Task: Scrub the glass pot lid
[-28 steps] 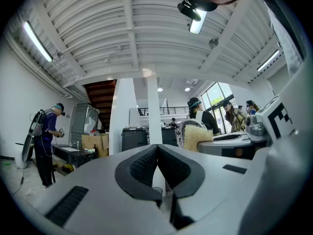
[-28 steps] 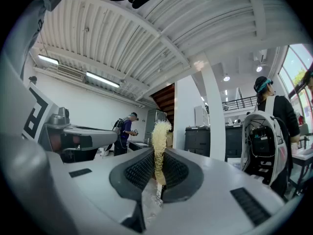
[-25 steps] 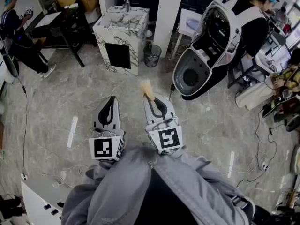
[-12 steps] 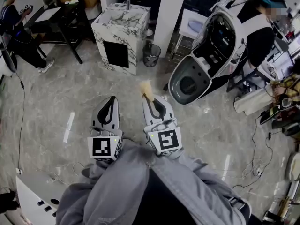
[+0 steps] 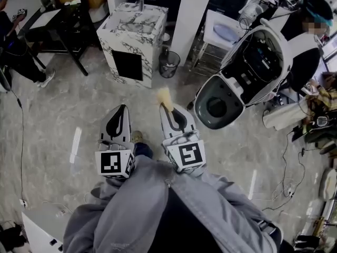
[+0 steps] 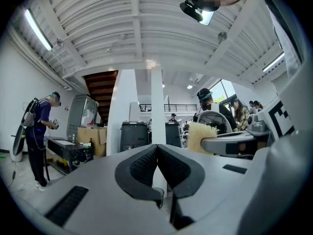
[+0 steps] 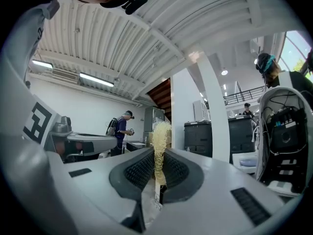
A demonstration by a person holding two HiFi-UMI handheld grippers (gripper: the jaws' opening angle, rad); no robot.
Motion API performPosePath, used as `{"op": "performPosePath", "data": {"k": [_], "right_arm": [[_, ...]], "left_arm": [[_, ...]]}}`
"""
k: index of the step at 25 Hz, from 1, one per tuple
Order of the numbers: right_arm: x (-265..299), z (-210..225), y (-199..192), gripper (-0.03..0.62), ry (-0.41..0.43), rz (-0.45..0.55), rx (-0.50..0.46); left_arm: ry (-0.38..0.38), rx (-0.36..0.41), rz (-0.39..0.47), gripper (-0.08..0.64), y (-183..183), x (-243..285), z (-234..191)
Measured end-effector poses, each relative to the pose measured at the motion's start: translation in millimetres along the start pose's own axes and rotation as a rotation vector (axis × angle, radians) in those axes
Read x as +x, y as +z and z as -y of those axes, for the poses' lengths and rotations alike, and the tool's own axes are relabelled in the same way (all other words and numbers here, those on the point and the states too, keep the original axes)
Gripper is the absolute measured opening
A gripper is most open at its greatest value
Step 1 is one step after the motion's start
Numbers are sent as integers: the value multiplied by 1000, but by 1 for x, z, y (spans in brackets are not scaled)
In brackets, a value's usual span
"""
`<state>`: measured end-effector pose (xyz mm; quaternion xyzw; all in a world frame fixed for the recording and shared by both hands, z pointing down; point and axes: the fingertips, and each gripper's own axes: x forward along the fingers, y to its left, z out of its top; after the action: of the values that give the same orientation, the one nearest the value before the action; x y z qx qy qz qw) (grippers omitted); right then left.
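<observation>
No glass pot lid shows in any view. My right gripper (image 5: 167, 108) is shut on a pale yellow fibrous scrub pad (image 5: 164, 97), which sticks out past its tips; in the right gripper view the scrub pad (image 7: 159, 141) stands upright, pinched between the black ribbed pads. My left gripper (image 5: 123, 109) is held level beside it, shut with nothing between its jaws; in the left gripper view its tips (image 6: 157, 146) meet. Both are carried above a marbled floor, and the person's grey sleeves cover the handles.
A marble-patterned sink cabinet (image 5: 132, 36) stands ahead, a black waste bin (image 5: 169, 64) to its right beside a white column (image 5: 192, 15). A white pod-shaped machine (image 5: 245, 73) is at the right with a person behind it. Another person (image 5: 13, 41) stands by a black table at far left.
Both grippers have travelled forward with the person; the cabinet and column have come nearer and the white machine has shifted right. Jaws and scrub pad are unchanged.
</observation>
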<state>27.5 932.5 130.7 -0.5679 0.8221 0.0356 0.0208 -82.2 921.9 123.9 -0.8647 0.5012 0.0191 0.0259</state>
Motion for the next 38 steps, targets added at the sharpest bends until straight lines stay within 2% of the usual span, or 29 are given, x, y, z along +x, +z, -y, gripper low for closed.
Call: {"op": "performPosePath", "data": {"k": [9,17,23,30,38], "right_arm": [[158,32,-9,49,-76,-31,20],[269,60,-35,49,-138,-85,36],[317,57,-41,49,-123,-82,18],[344,53,-49,49,-99,-89,8],[398,50,-48,49,-31,-34,-20]], "left_arm": [[-67,2,5,14,0,131,-111],[-127,-1,2,14,-13,228,-183],[-121,-37,-17,15,-29,255,-223],[-105,-72,-36,15,-45,265,-245],[-64,-63,12,15,-47,288,-280]]}}
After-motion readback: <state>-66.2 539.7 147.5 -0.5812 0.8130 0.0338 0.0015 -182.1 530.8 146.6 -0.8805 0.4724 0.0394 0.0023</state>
